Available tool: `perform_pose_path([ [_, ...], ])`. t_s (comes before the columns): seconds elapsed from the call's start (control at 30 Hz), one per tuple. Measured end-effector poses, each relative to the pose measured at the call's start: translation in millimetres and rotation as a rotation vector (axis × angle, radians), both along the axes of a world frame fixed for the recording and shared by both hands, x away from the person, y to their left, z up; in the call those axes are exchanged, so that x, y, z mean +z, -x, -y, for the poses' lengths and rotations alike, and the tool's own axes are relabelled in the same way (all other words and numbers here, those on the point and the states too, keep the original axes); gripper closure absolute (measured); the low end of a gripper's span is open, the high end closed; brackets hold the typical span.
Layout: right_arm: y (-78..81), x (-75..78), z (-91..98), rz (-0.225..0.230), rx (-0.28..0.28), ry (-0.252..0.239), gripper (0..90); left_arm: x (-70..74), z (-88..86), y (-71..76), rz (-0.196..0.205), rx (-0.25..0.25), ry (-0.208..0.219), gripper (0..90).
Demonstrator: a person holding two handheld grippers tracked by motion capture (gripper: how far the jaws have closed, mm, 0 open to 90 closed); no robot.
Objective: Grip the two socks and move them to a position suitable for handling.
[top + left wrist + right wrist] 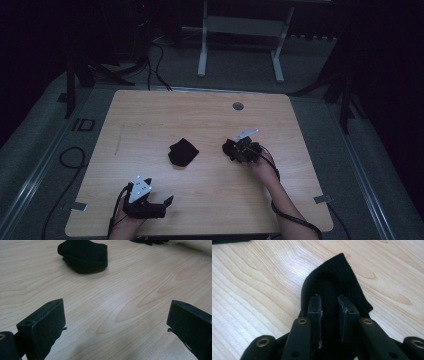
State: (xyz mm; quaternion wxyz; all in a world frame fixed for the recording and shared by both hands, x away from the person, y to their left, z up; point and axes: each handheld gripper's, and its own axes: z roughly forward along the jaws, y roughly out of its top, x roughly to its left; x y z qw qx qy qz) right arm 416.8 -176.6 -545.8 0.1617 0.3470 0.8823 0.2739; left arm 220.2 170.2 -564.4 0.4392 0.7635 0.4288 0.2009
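Two black ribbed socks lie on the wooden table point(150, 120). One is a folded bundle point(183, 152) at the middle, also seen ahead in the left gripper view point(83, 256). The other sock point(228, 148) lies to its right, and my right gripper point(235, 150) is shut on it. In the right gripper view the jaws point(329, 300) pinch a raised fold of this sock point(334, 277). My left gripper point(166, 206) rests near the front edge, open, with only bare wood between its wide jaws point(116, 307).
A small grey round cap point(238, 106) is set into the far part of the table. Beyond the table stands a white metal frame point(202, 55) on a grey floor. Black cables point(70, 160) trail on the floor at the left.
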Motion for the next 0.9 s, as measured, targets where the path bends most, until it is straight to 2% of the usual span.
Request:
perform_pose_path([
  [0.07, 3.0, 1.7, 0.0, -0.001, 0.001, -0.016, 76.7, 1.2, -0.6, -1.5, 0.000, 0.006, 0.009, 2.3],
  [0.17, 11.9, 5.6, -0.2, -0.005, 0.030, -0.047, 77.9, 3.4, -1.4, -4.4, 0.008, 0.018, 0.048, 2.2],
  [0.23, 20.9, 10.6, -0.8, -0.004, 0.051, -0.067, 77.9, 5.4, 0.6, -5.6, 0.006, 0.016, 0.040, 2.3],
  [0.33, 36.2, 18.9, -1.4, 0.006, 0.088, -0.100, 78.0, 7.6, 5.8, -7.6, -0.019, -0.020, 0.056, 2.3],
  [0.47, 56.7, 29.6, -2.3, 0.003, 0.142, -0.151, 78.0, 9.3, 16.5, -9.1, -0.049, -0.055, 0.022, 4.8],
  [0.5, 62.5, 31.9, -3.5, 0.013, 0.152, -0.140, 78.0, 9.6, 19.0, -9.7, -0.052, -0.060, 0.018, 4.8],
  [0.57, 73.8, 36.0, -4.3, 0.015, 0.175, -0.151, 77.9, 11.2, 22.2, -11.6, -0.058, -0.068, 0.025, 5.3],
  [0.67, 90.4, 36.1, -7.8, -0.005, 0.216, -0.171, 77.9, 13.9, 27.1, -13.5, -0.059, -0.081, 0.024, 6.5],
  [0.77, 104.6, 33.5, -11.3, -0.010, 0.244, -0.177, 77.8, 15.3, 33.5, -14.0, -0.064, -0.118, 0.027, 7.5],
  [0.87, 113.6, 30.6, -10.1, -0.030, 0.272, -0.240, 77.7, 15.0, 42.3, -14.3, -0.078, -0.159, 0.031, 10.4],
  [0.9, 116.4, 28.5, -10.8, -0.033, 0.274, -0.239, 77.7, 14.7, 46.2, -14.6, -0.079, -0.164, 0.029, 14.7],
])
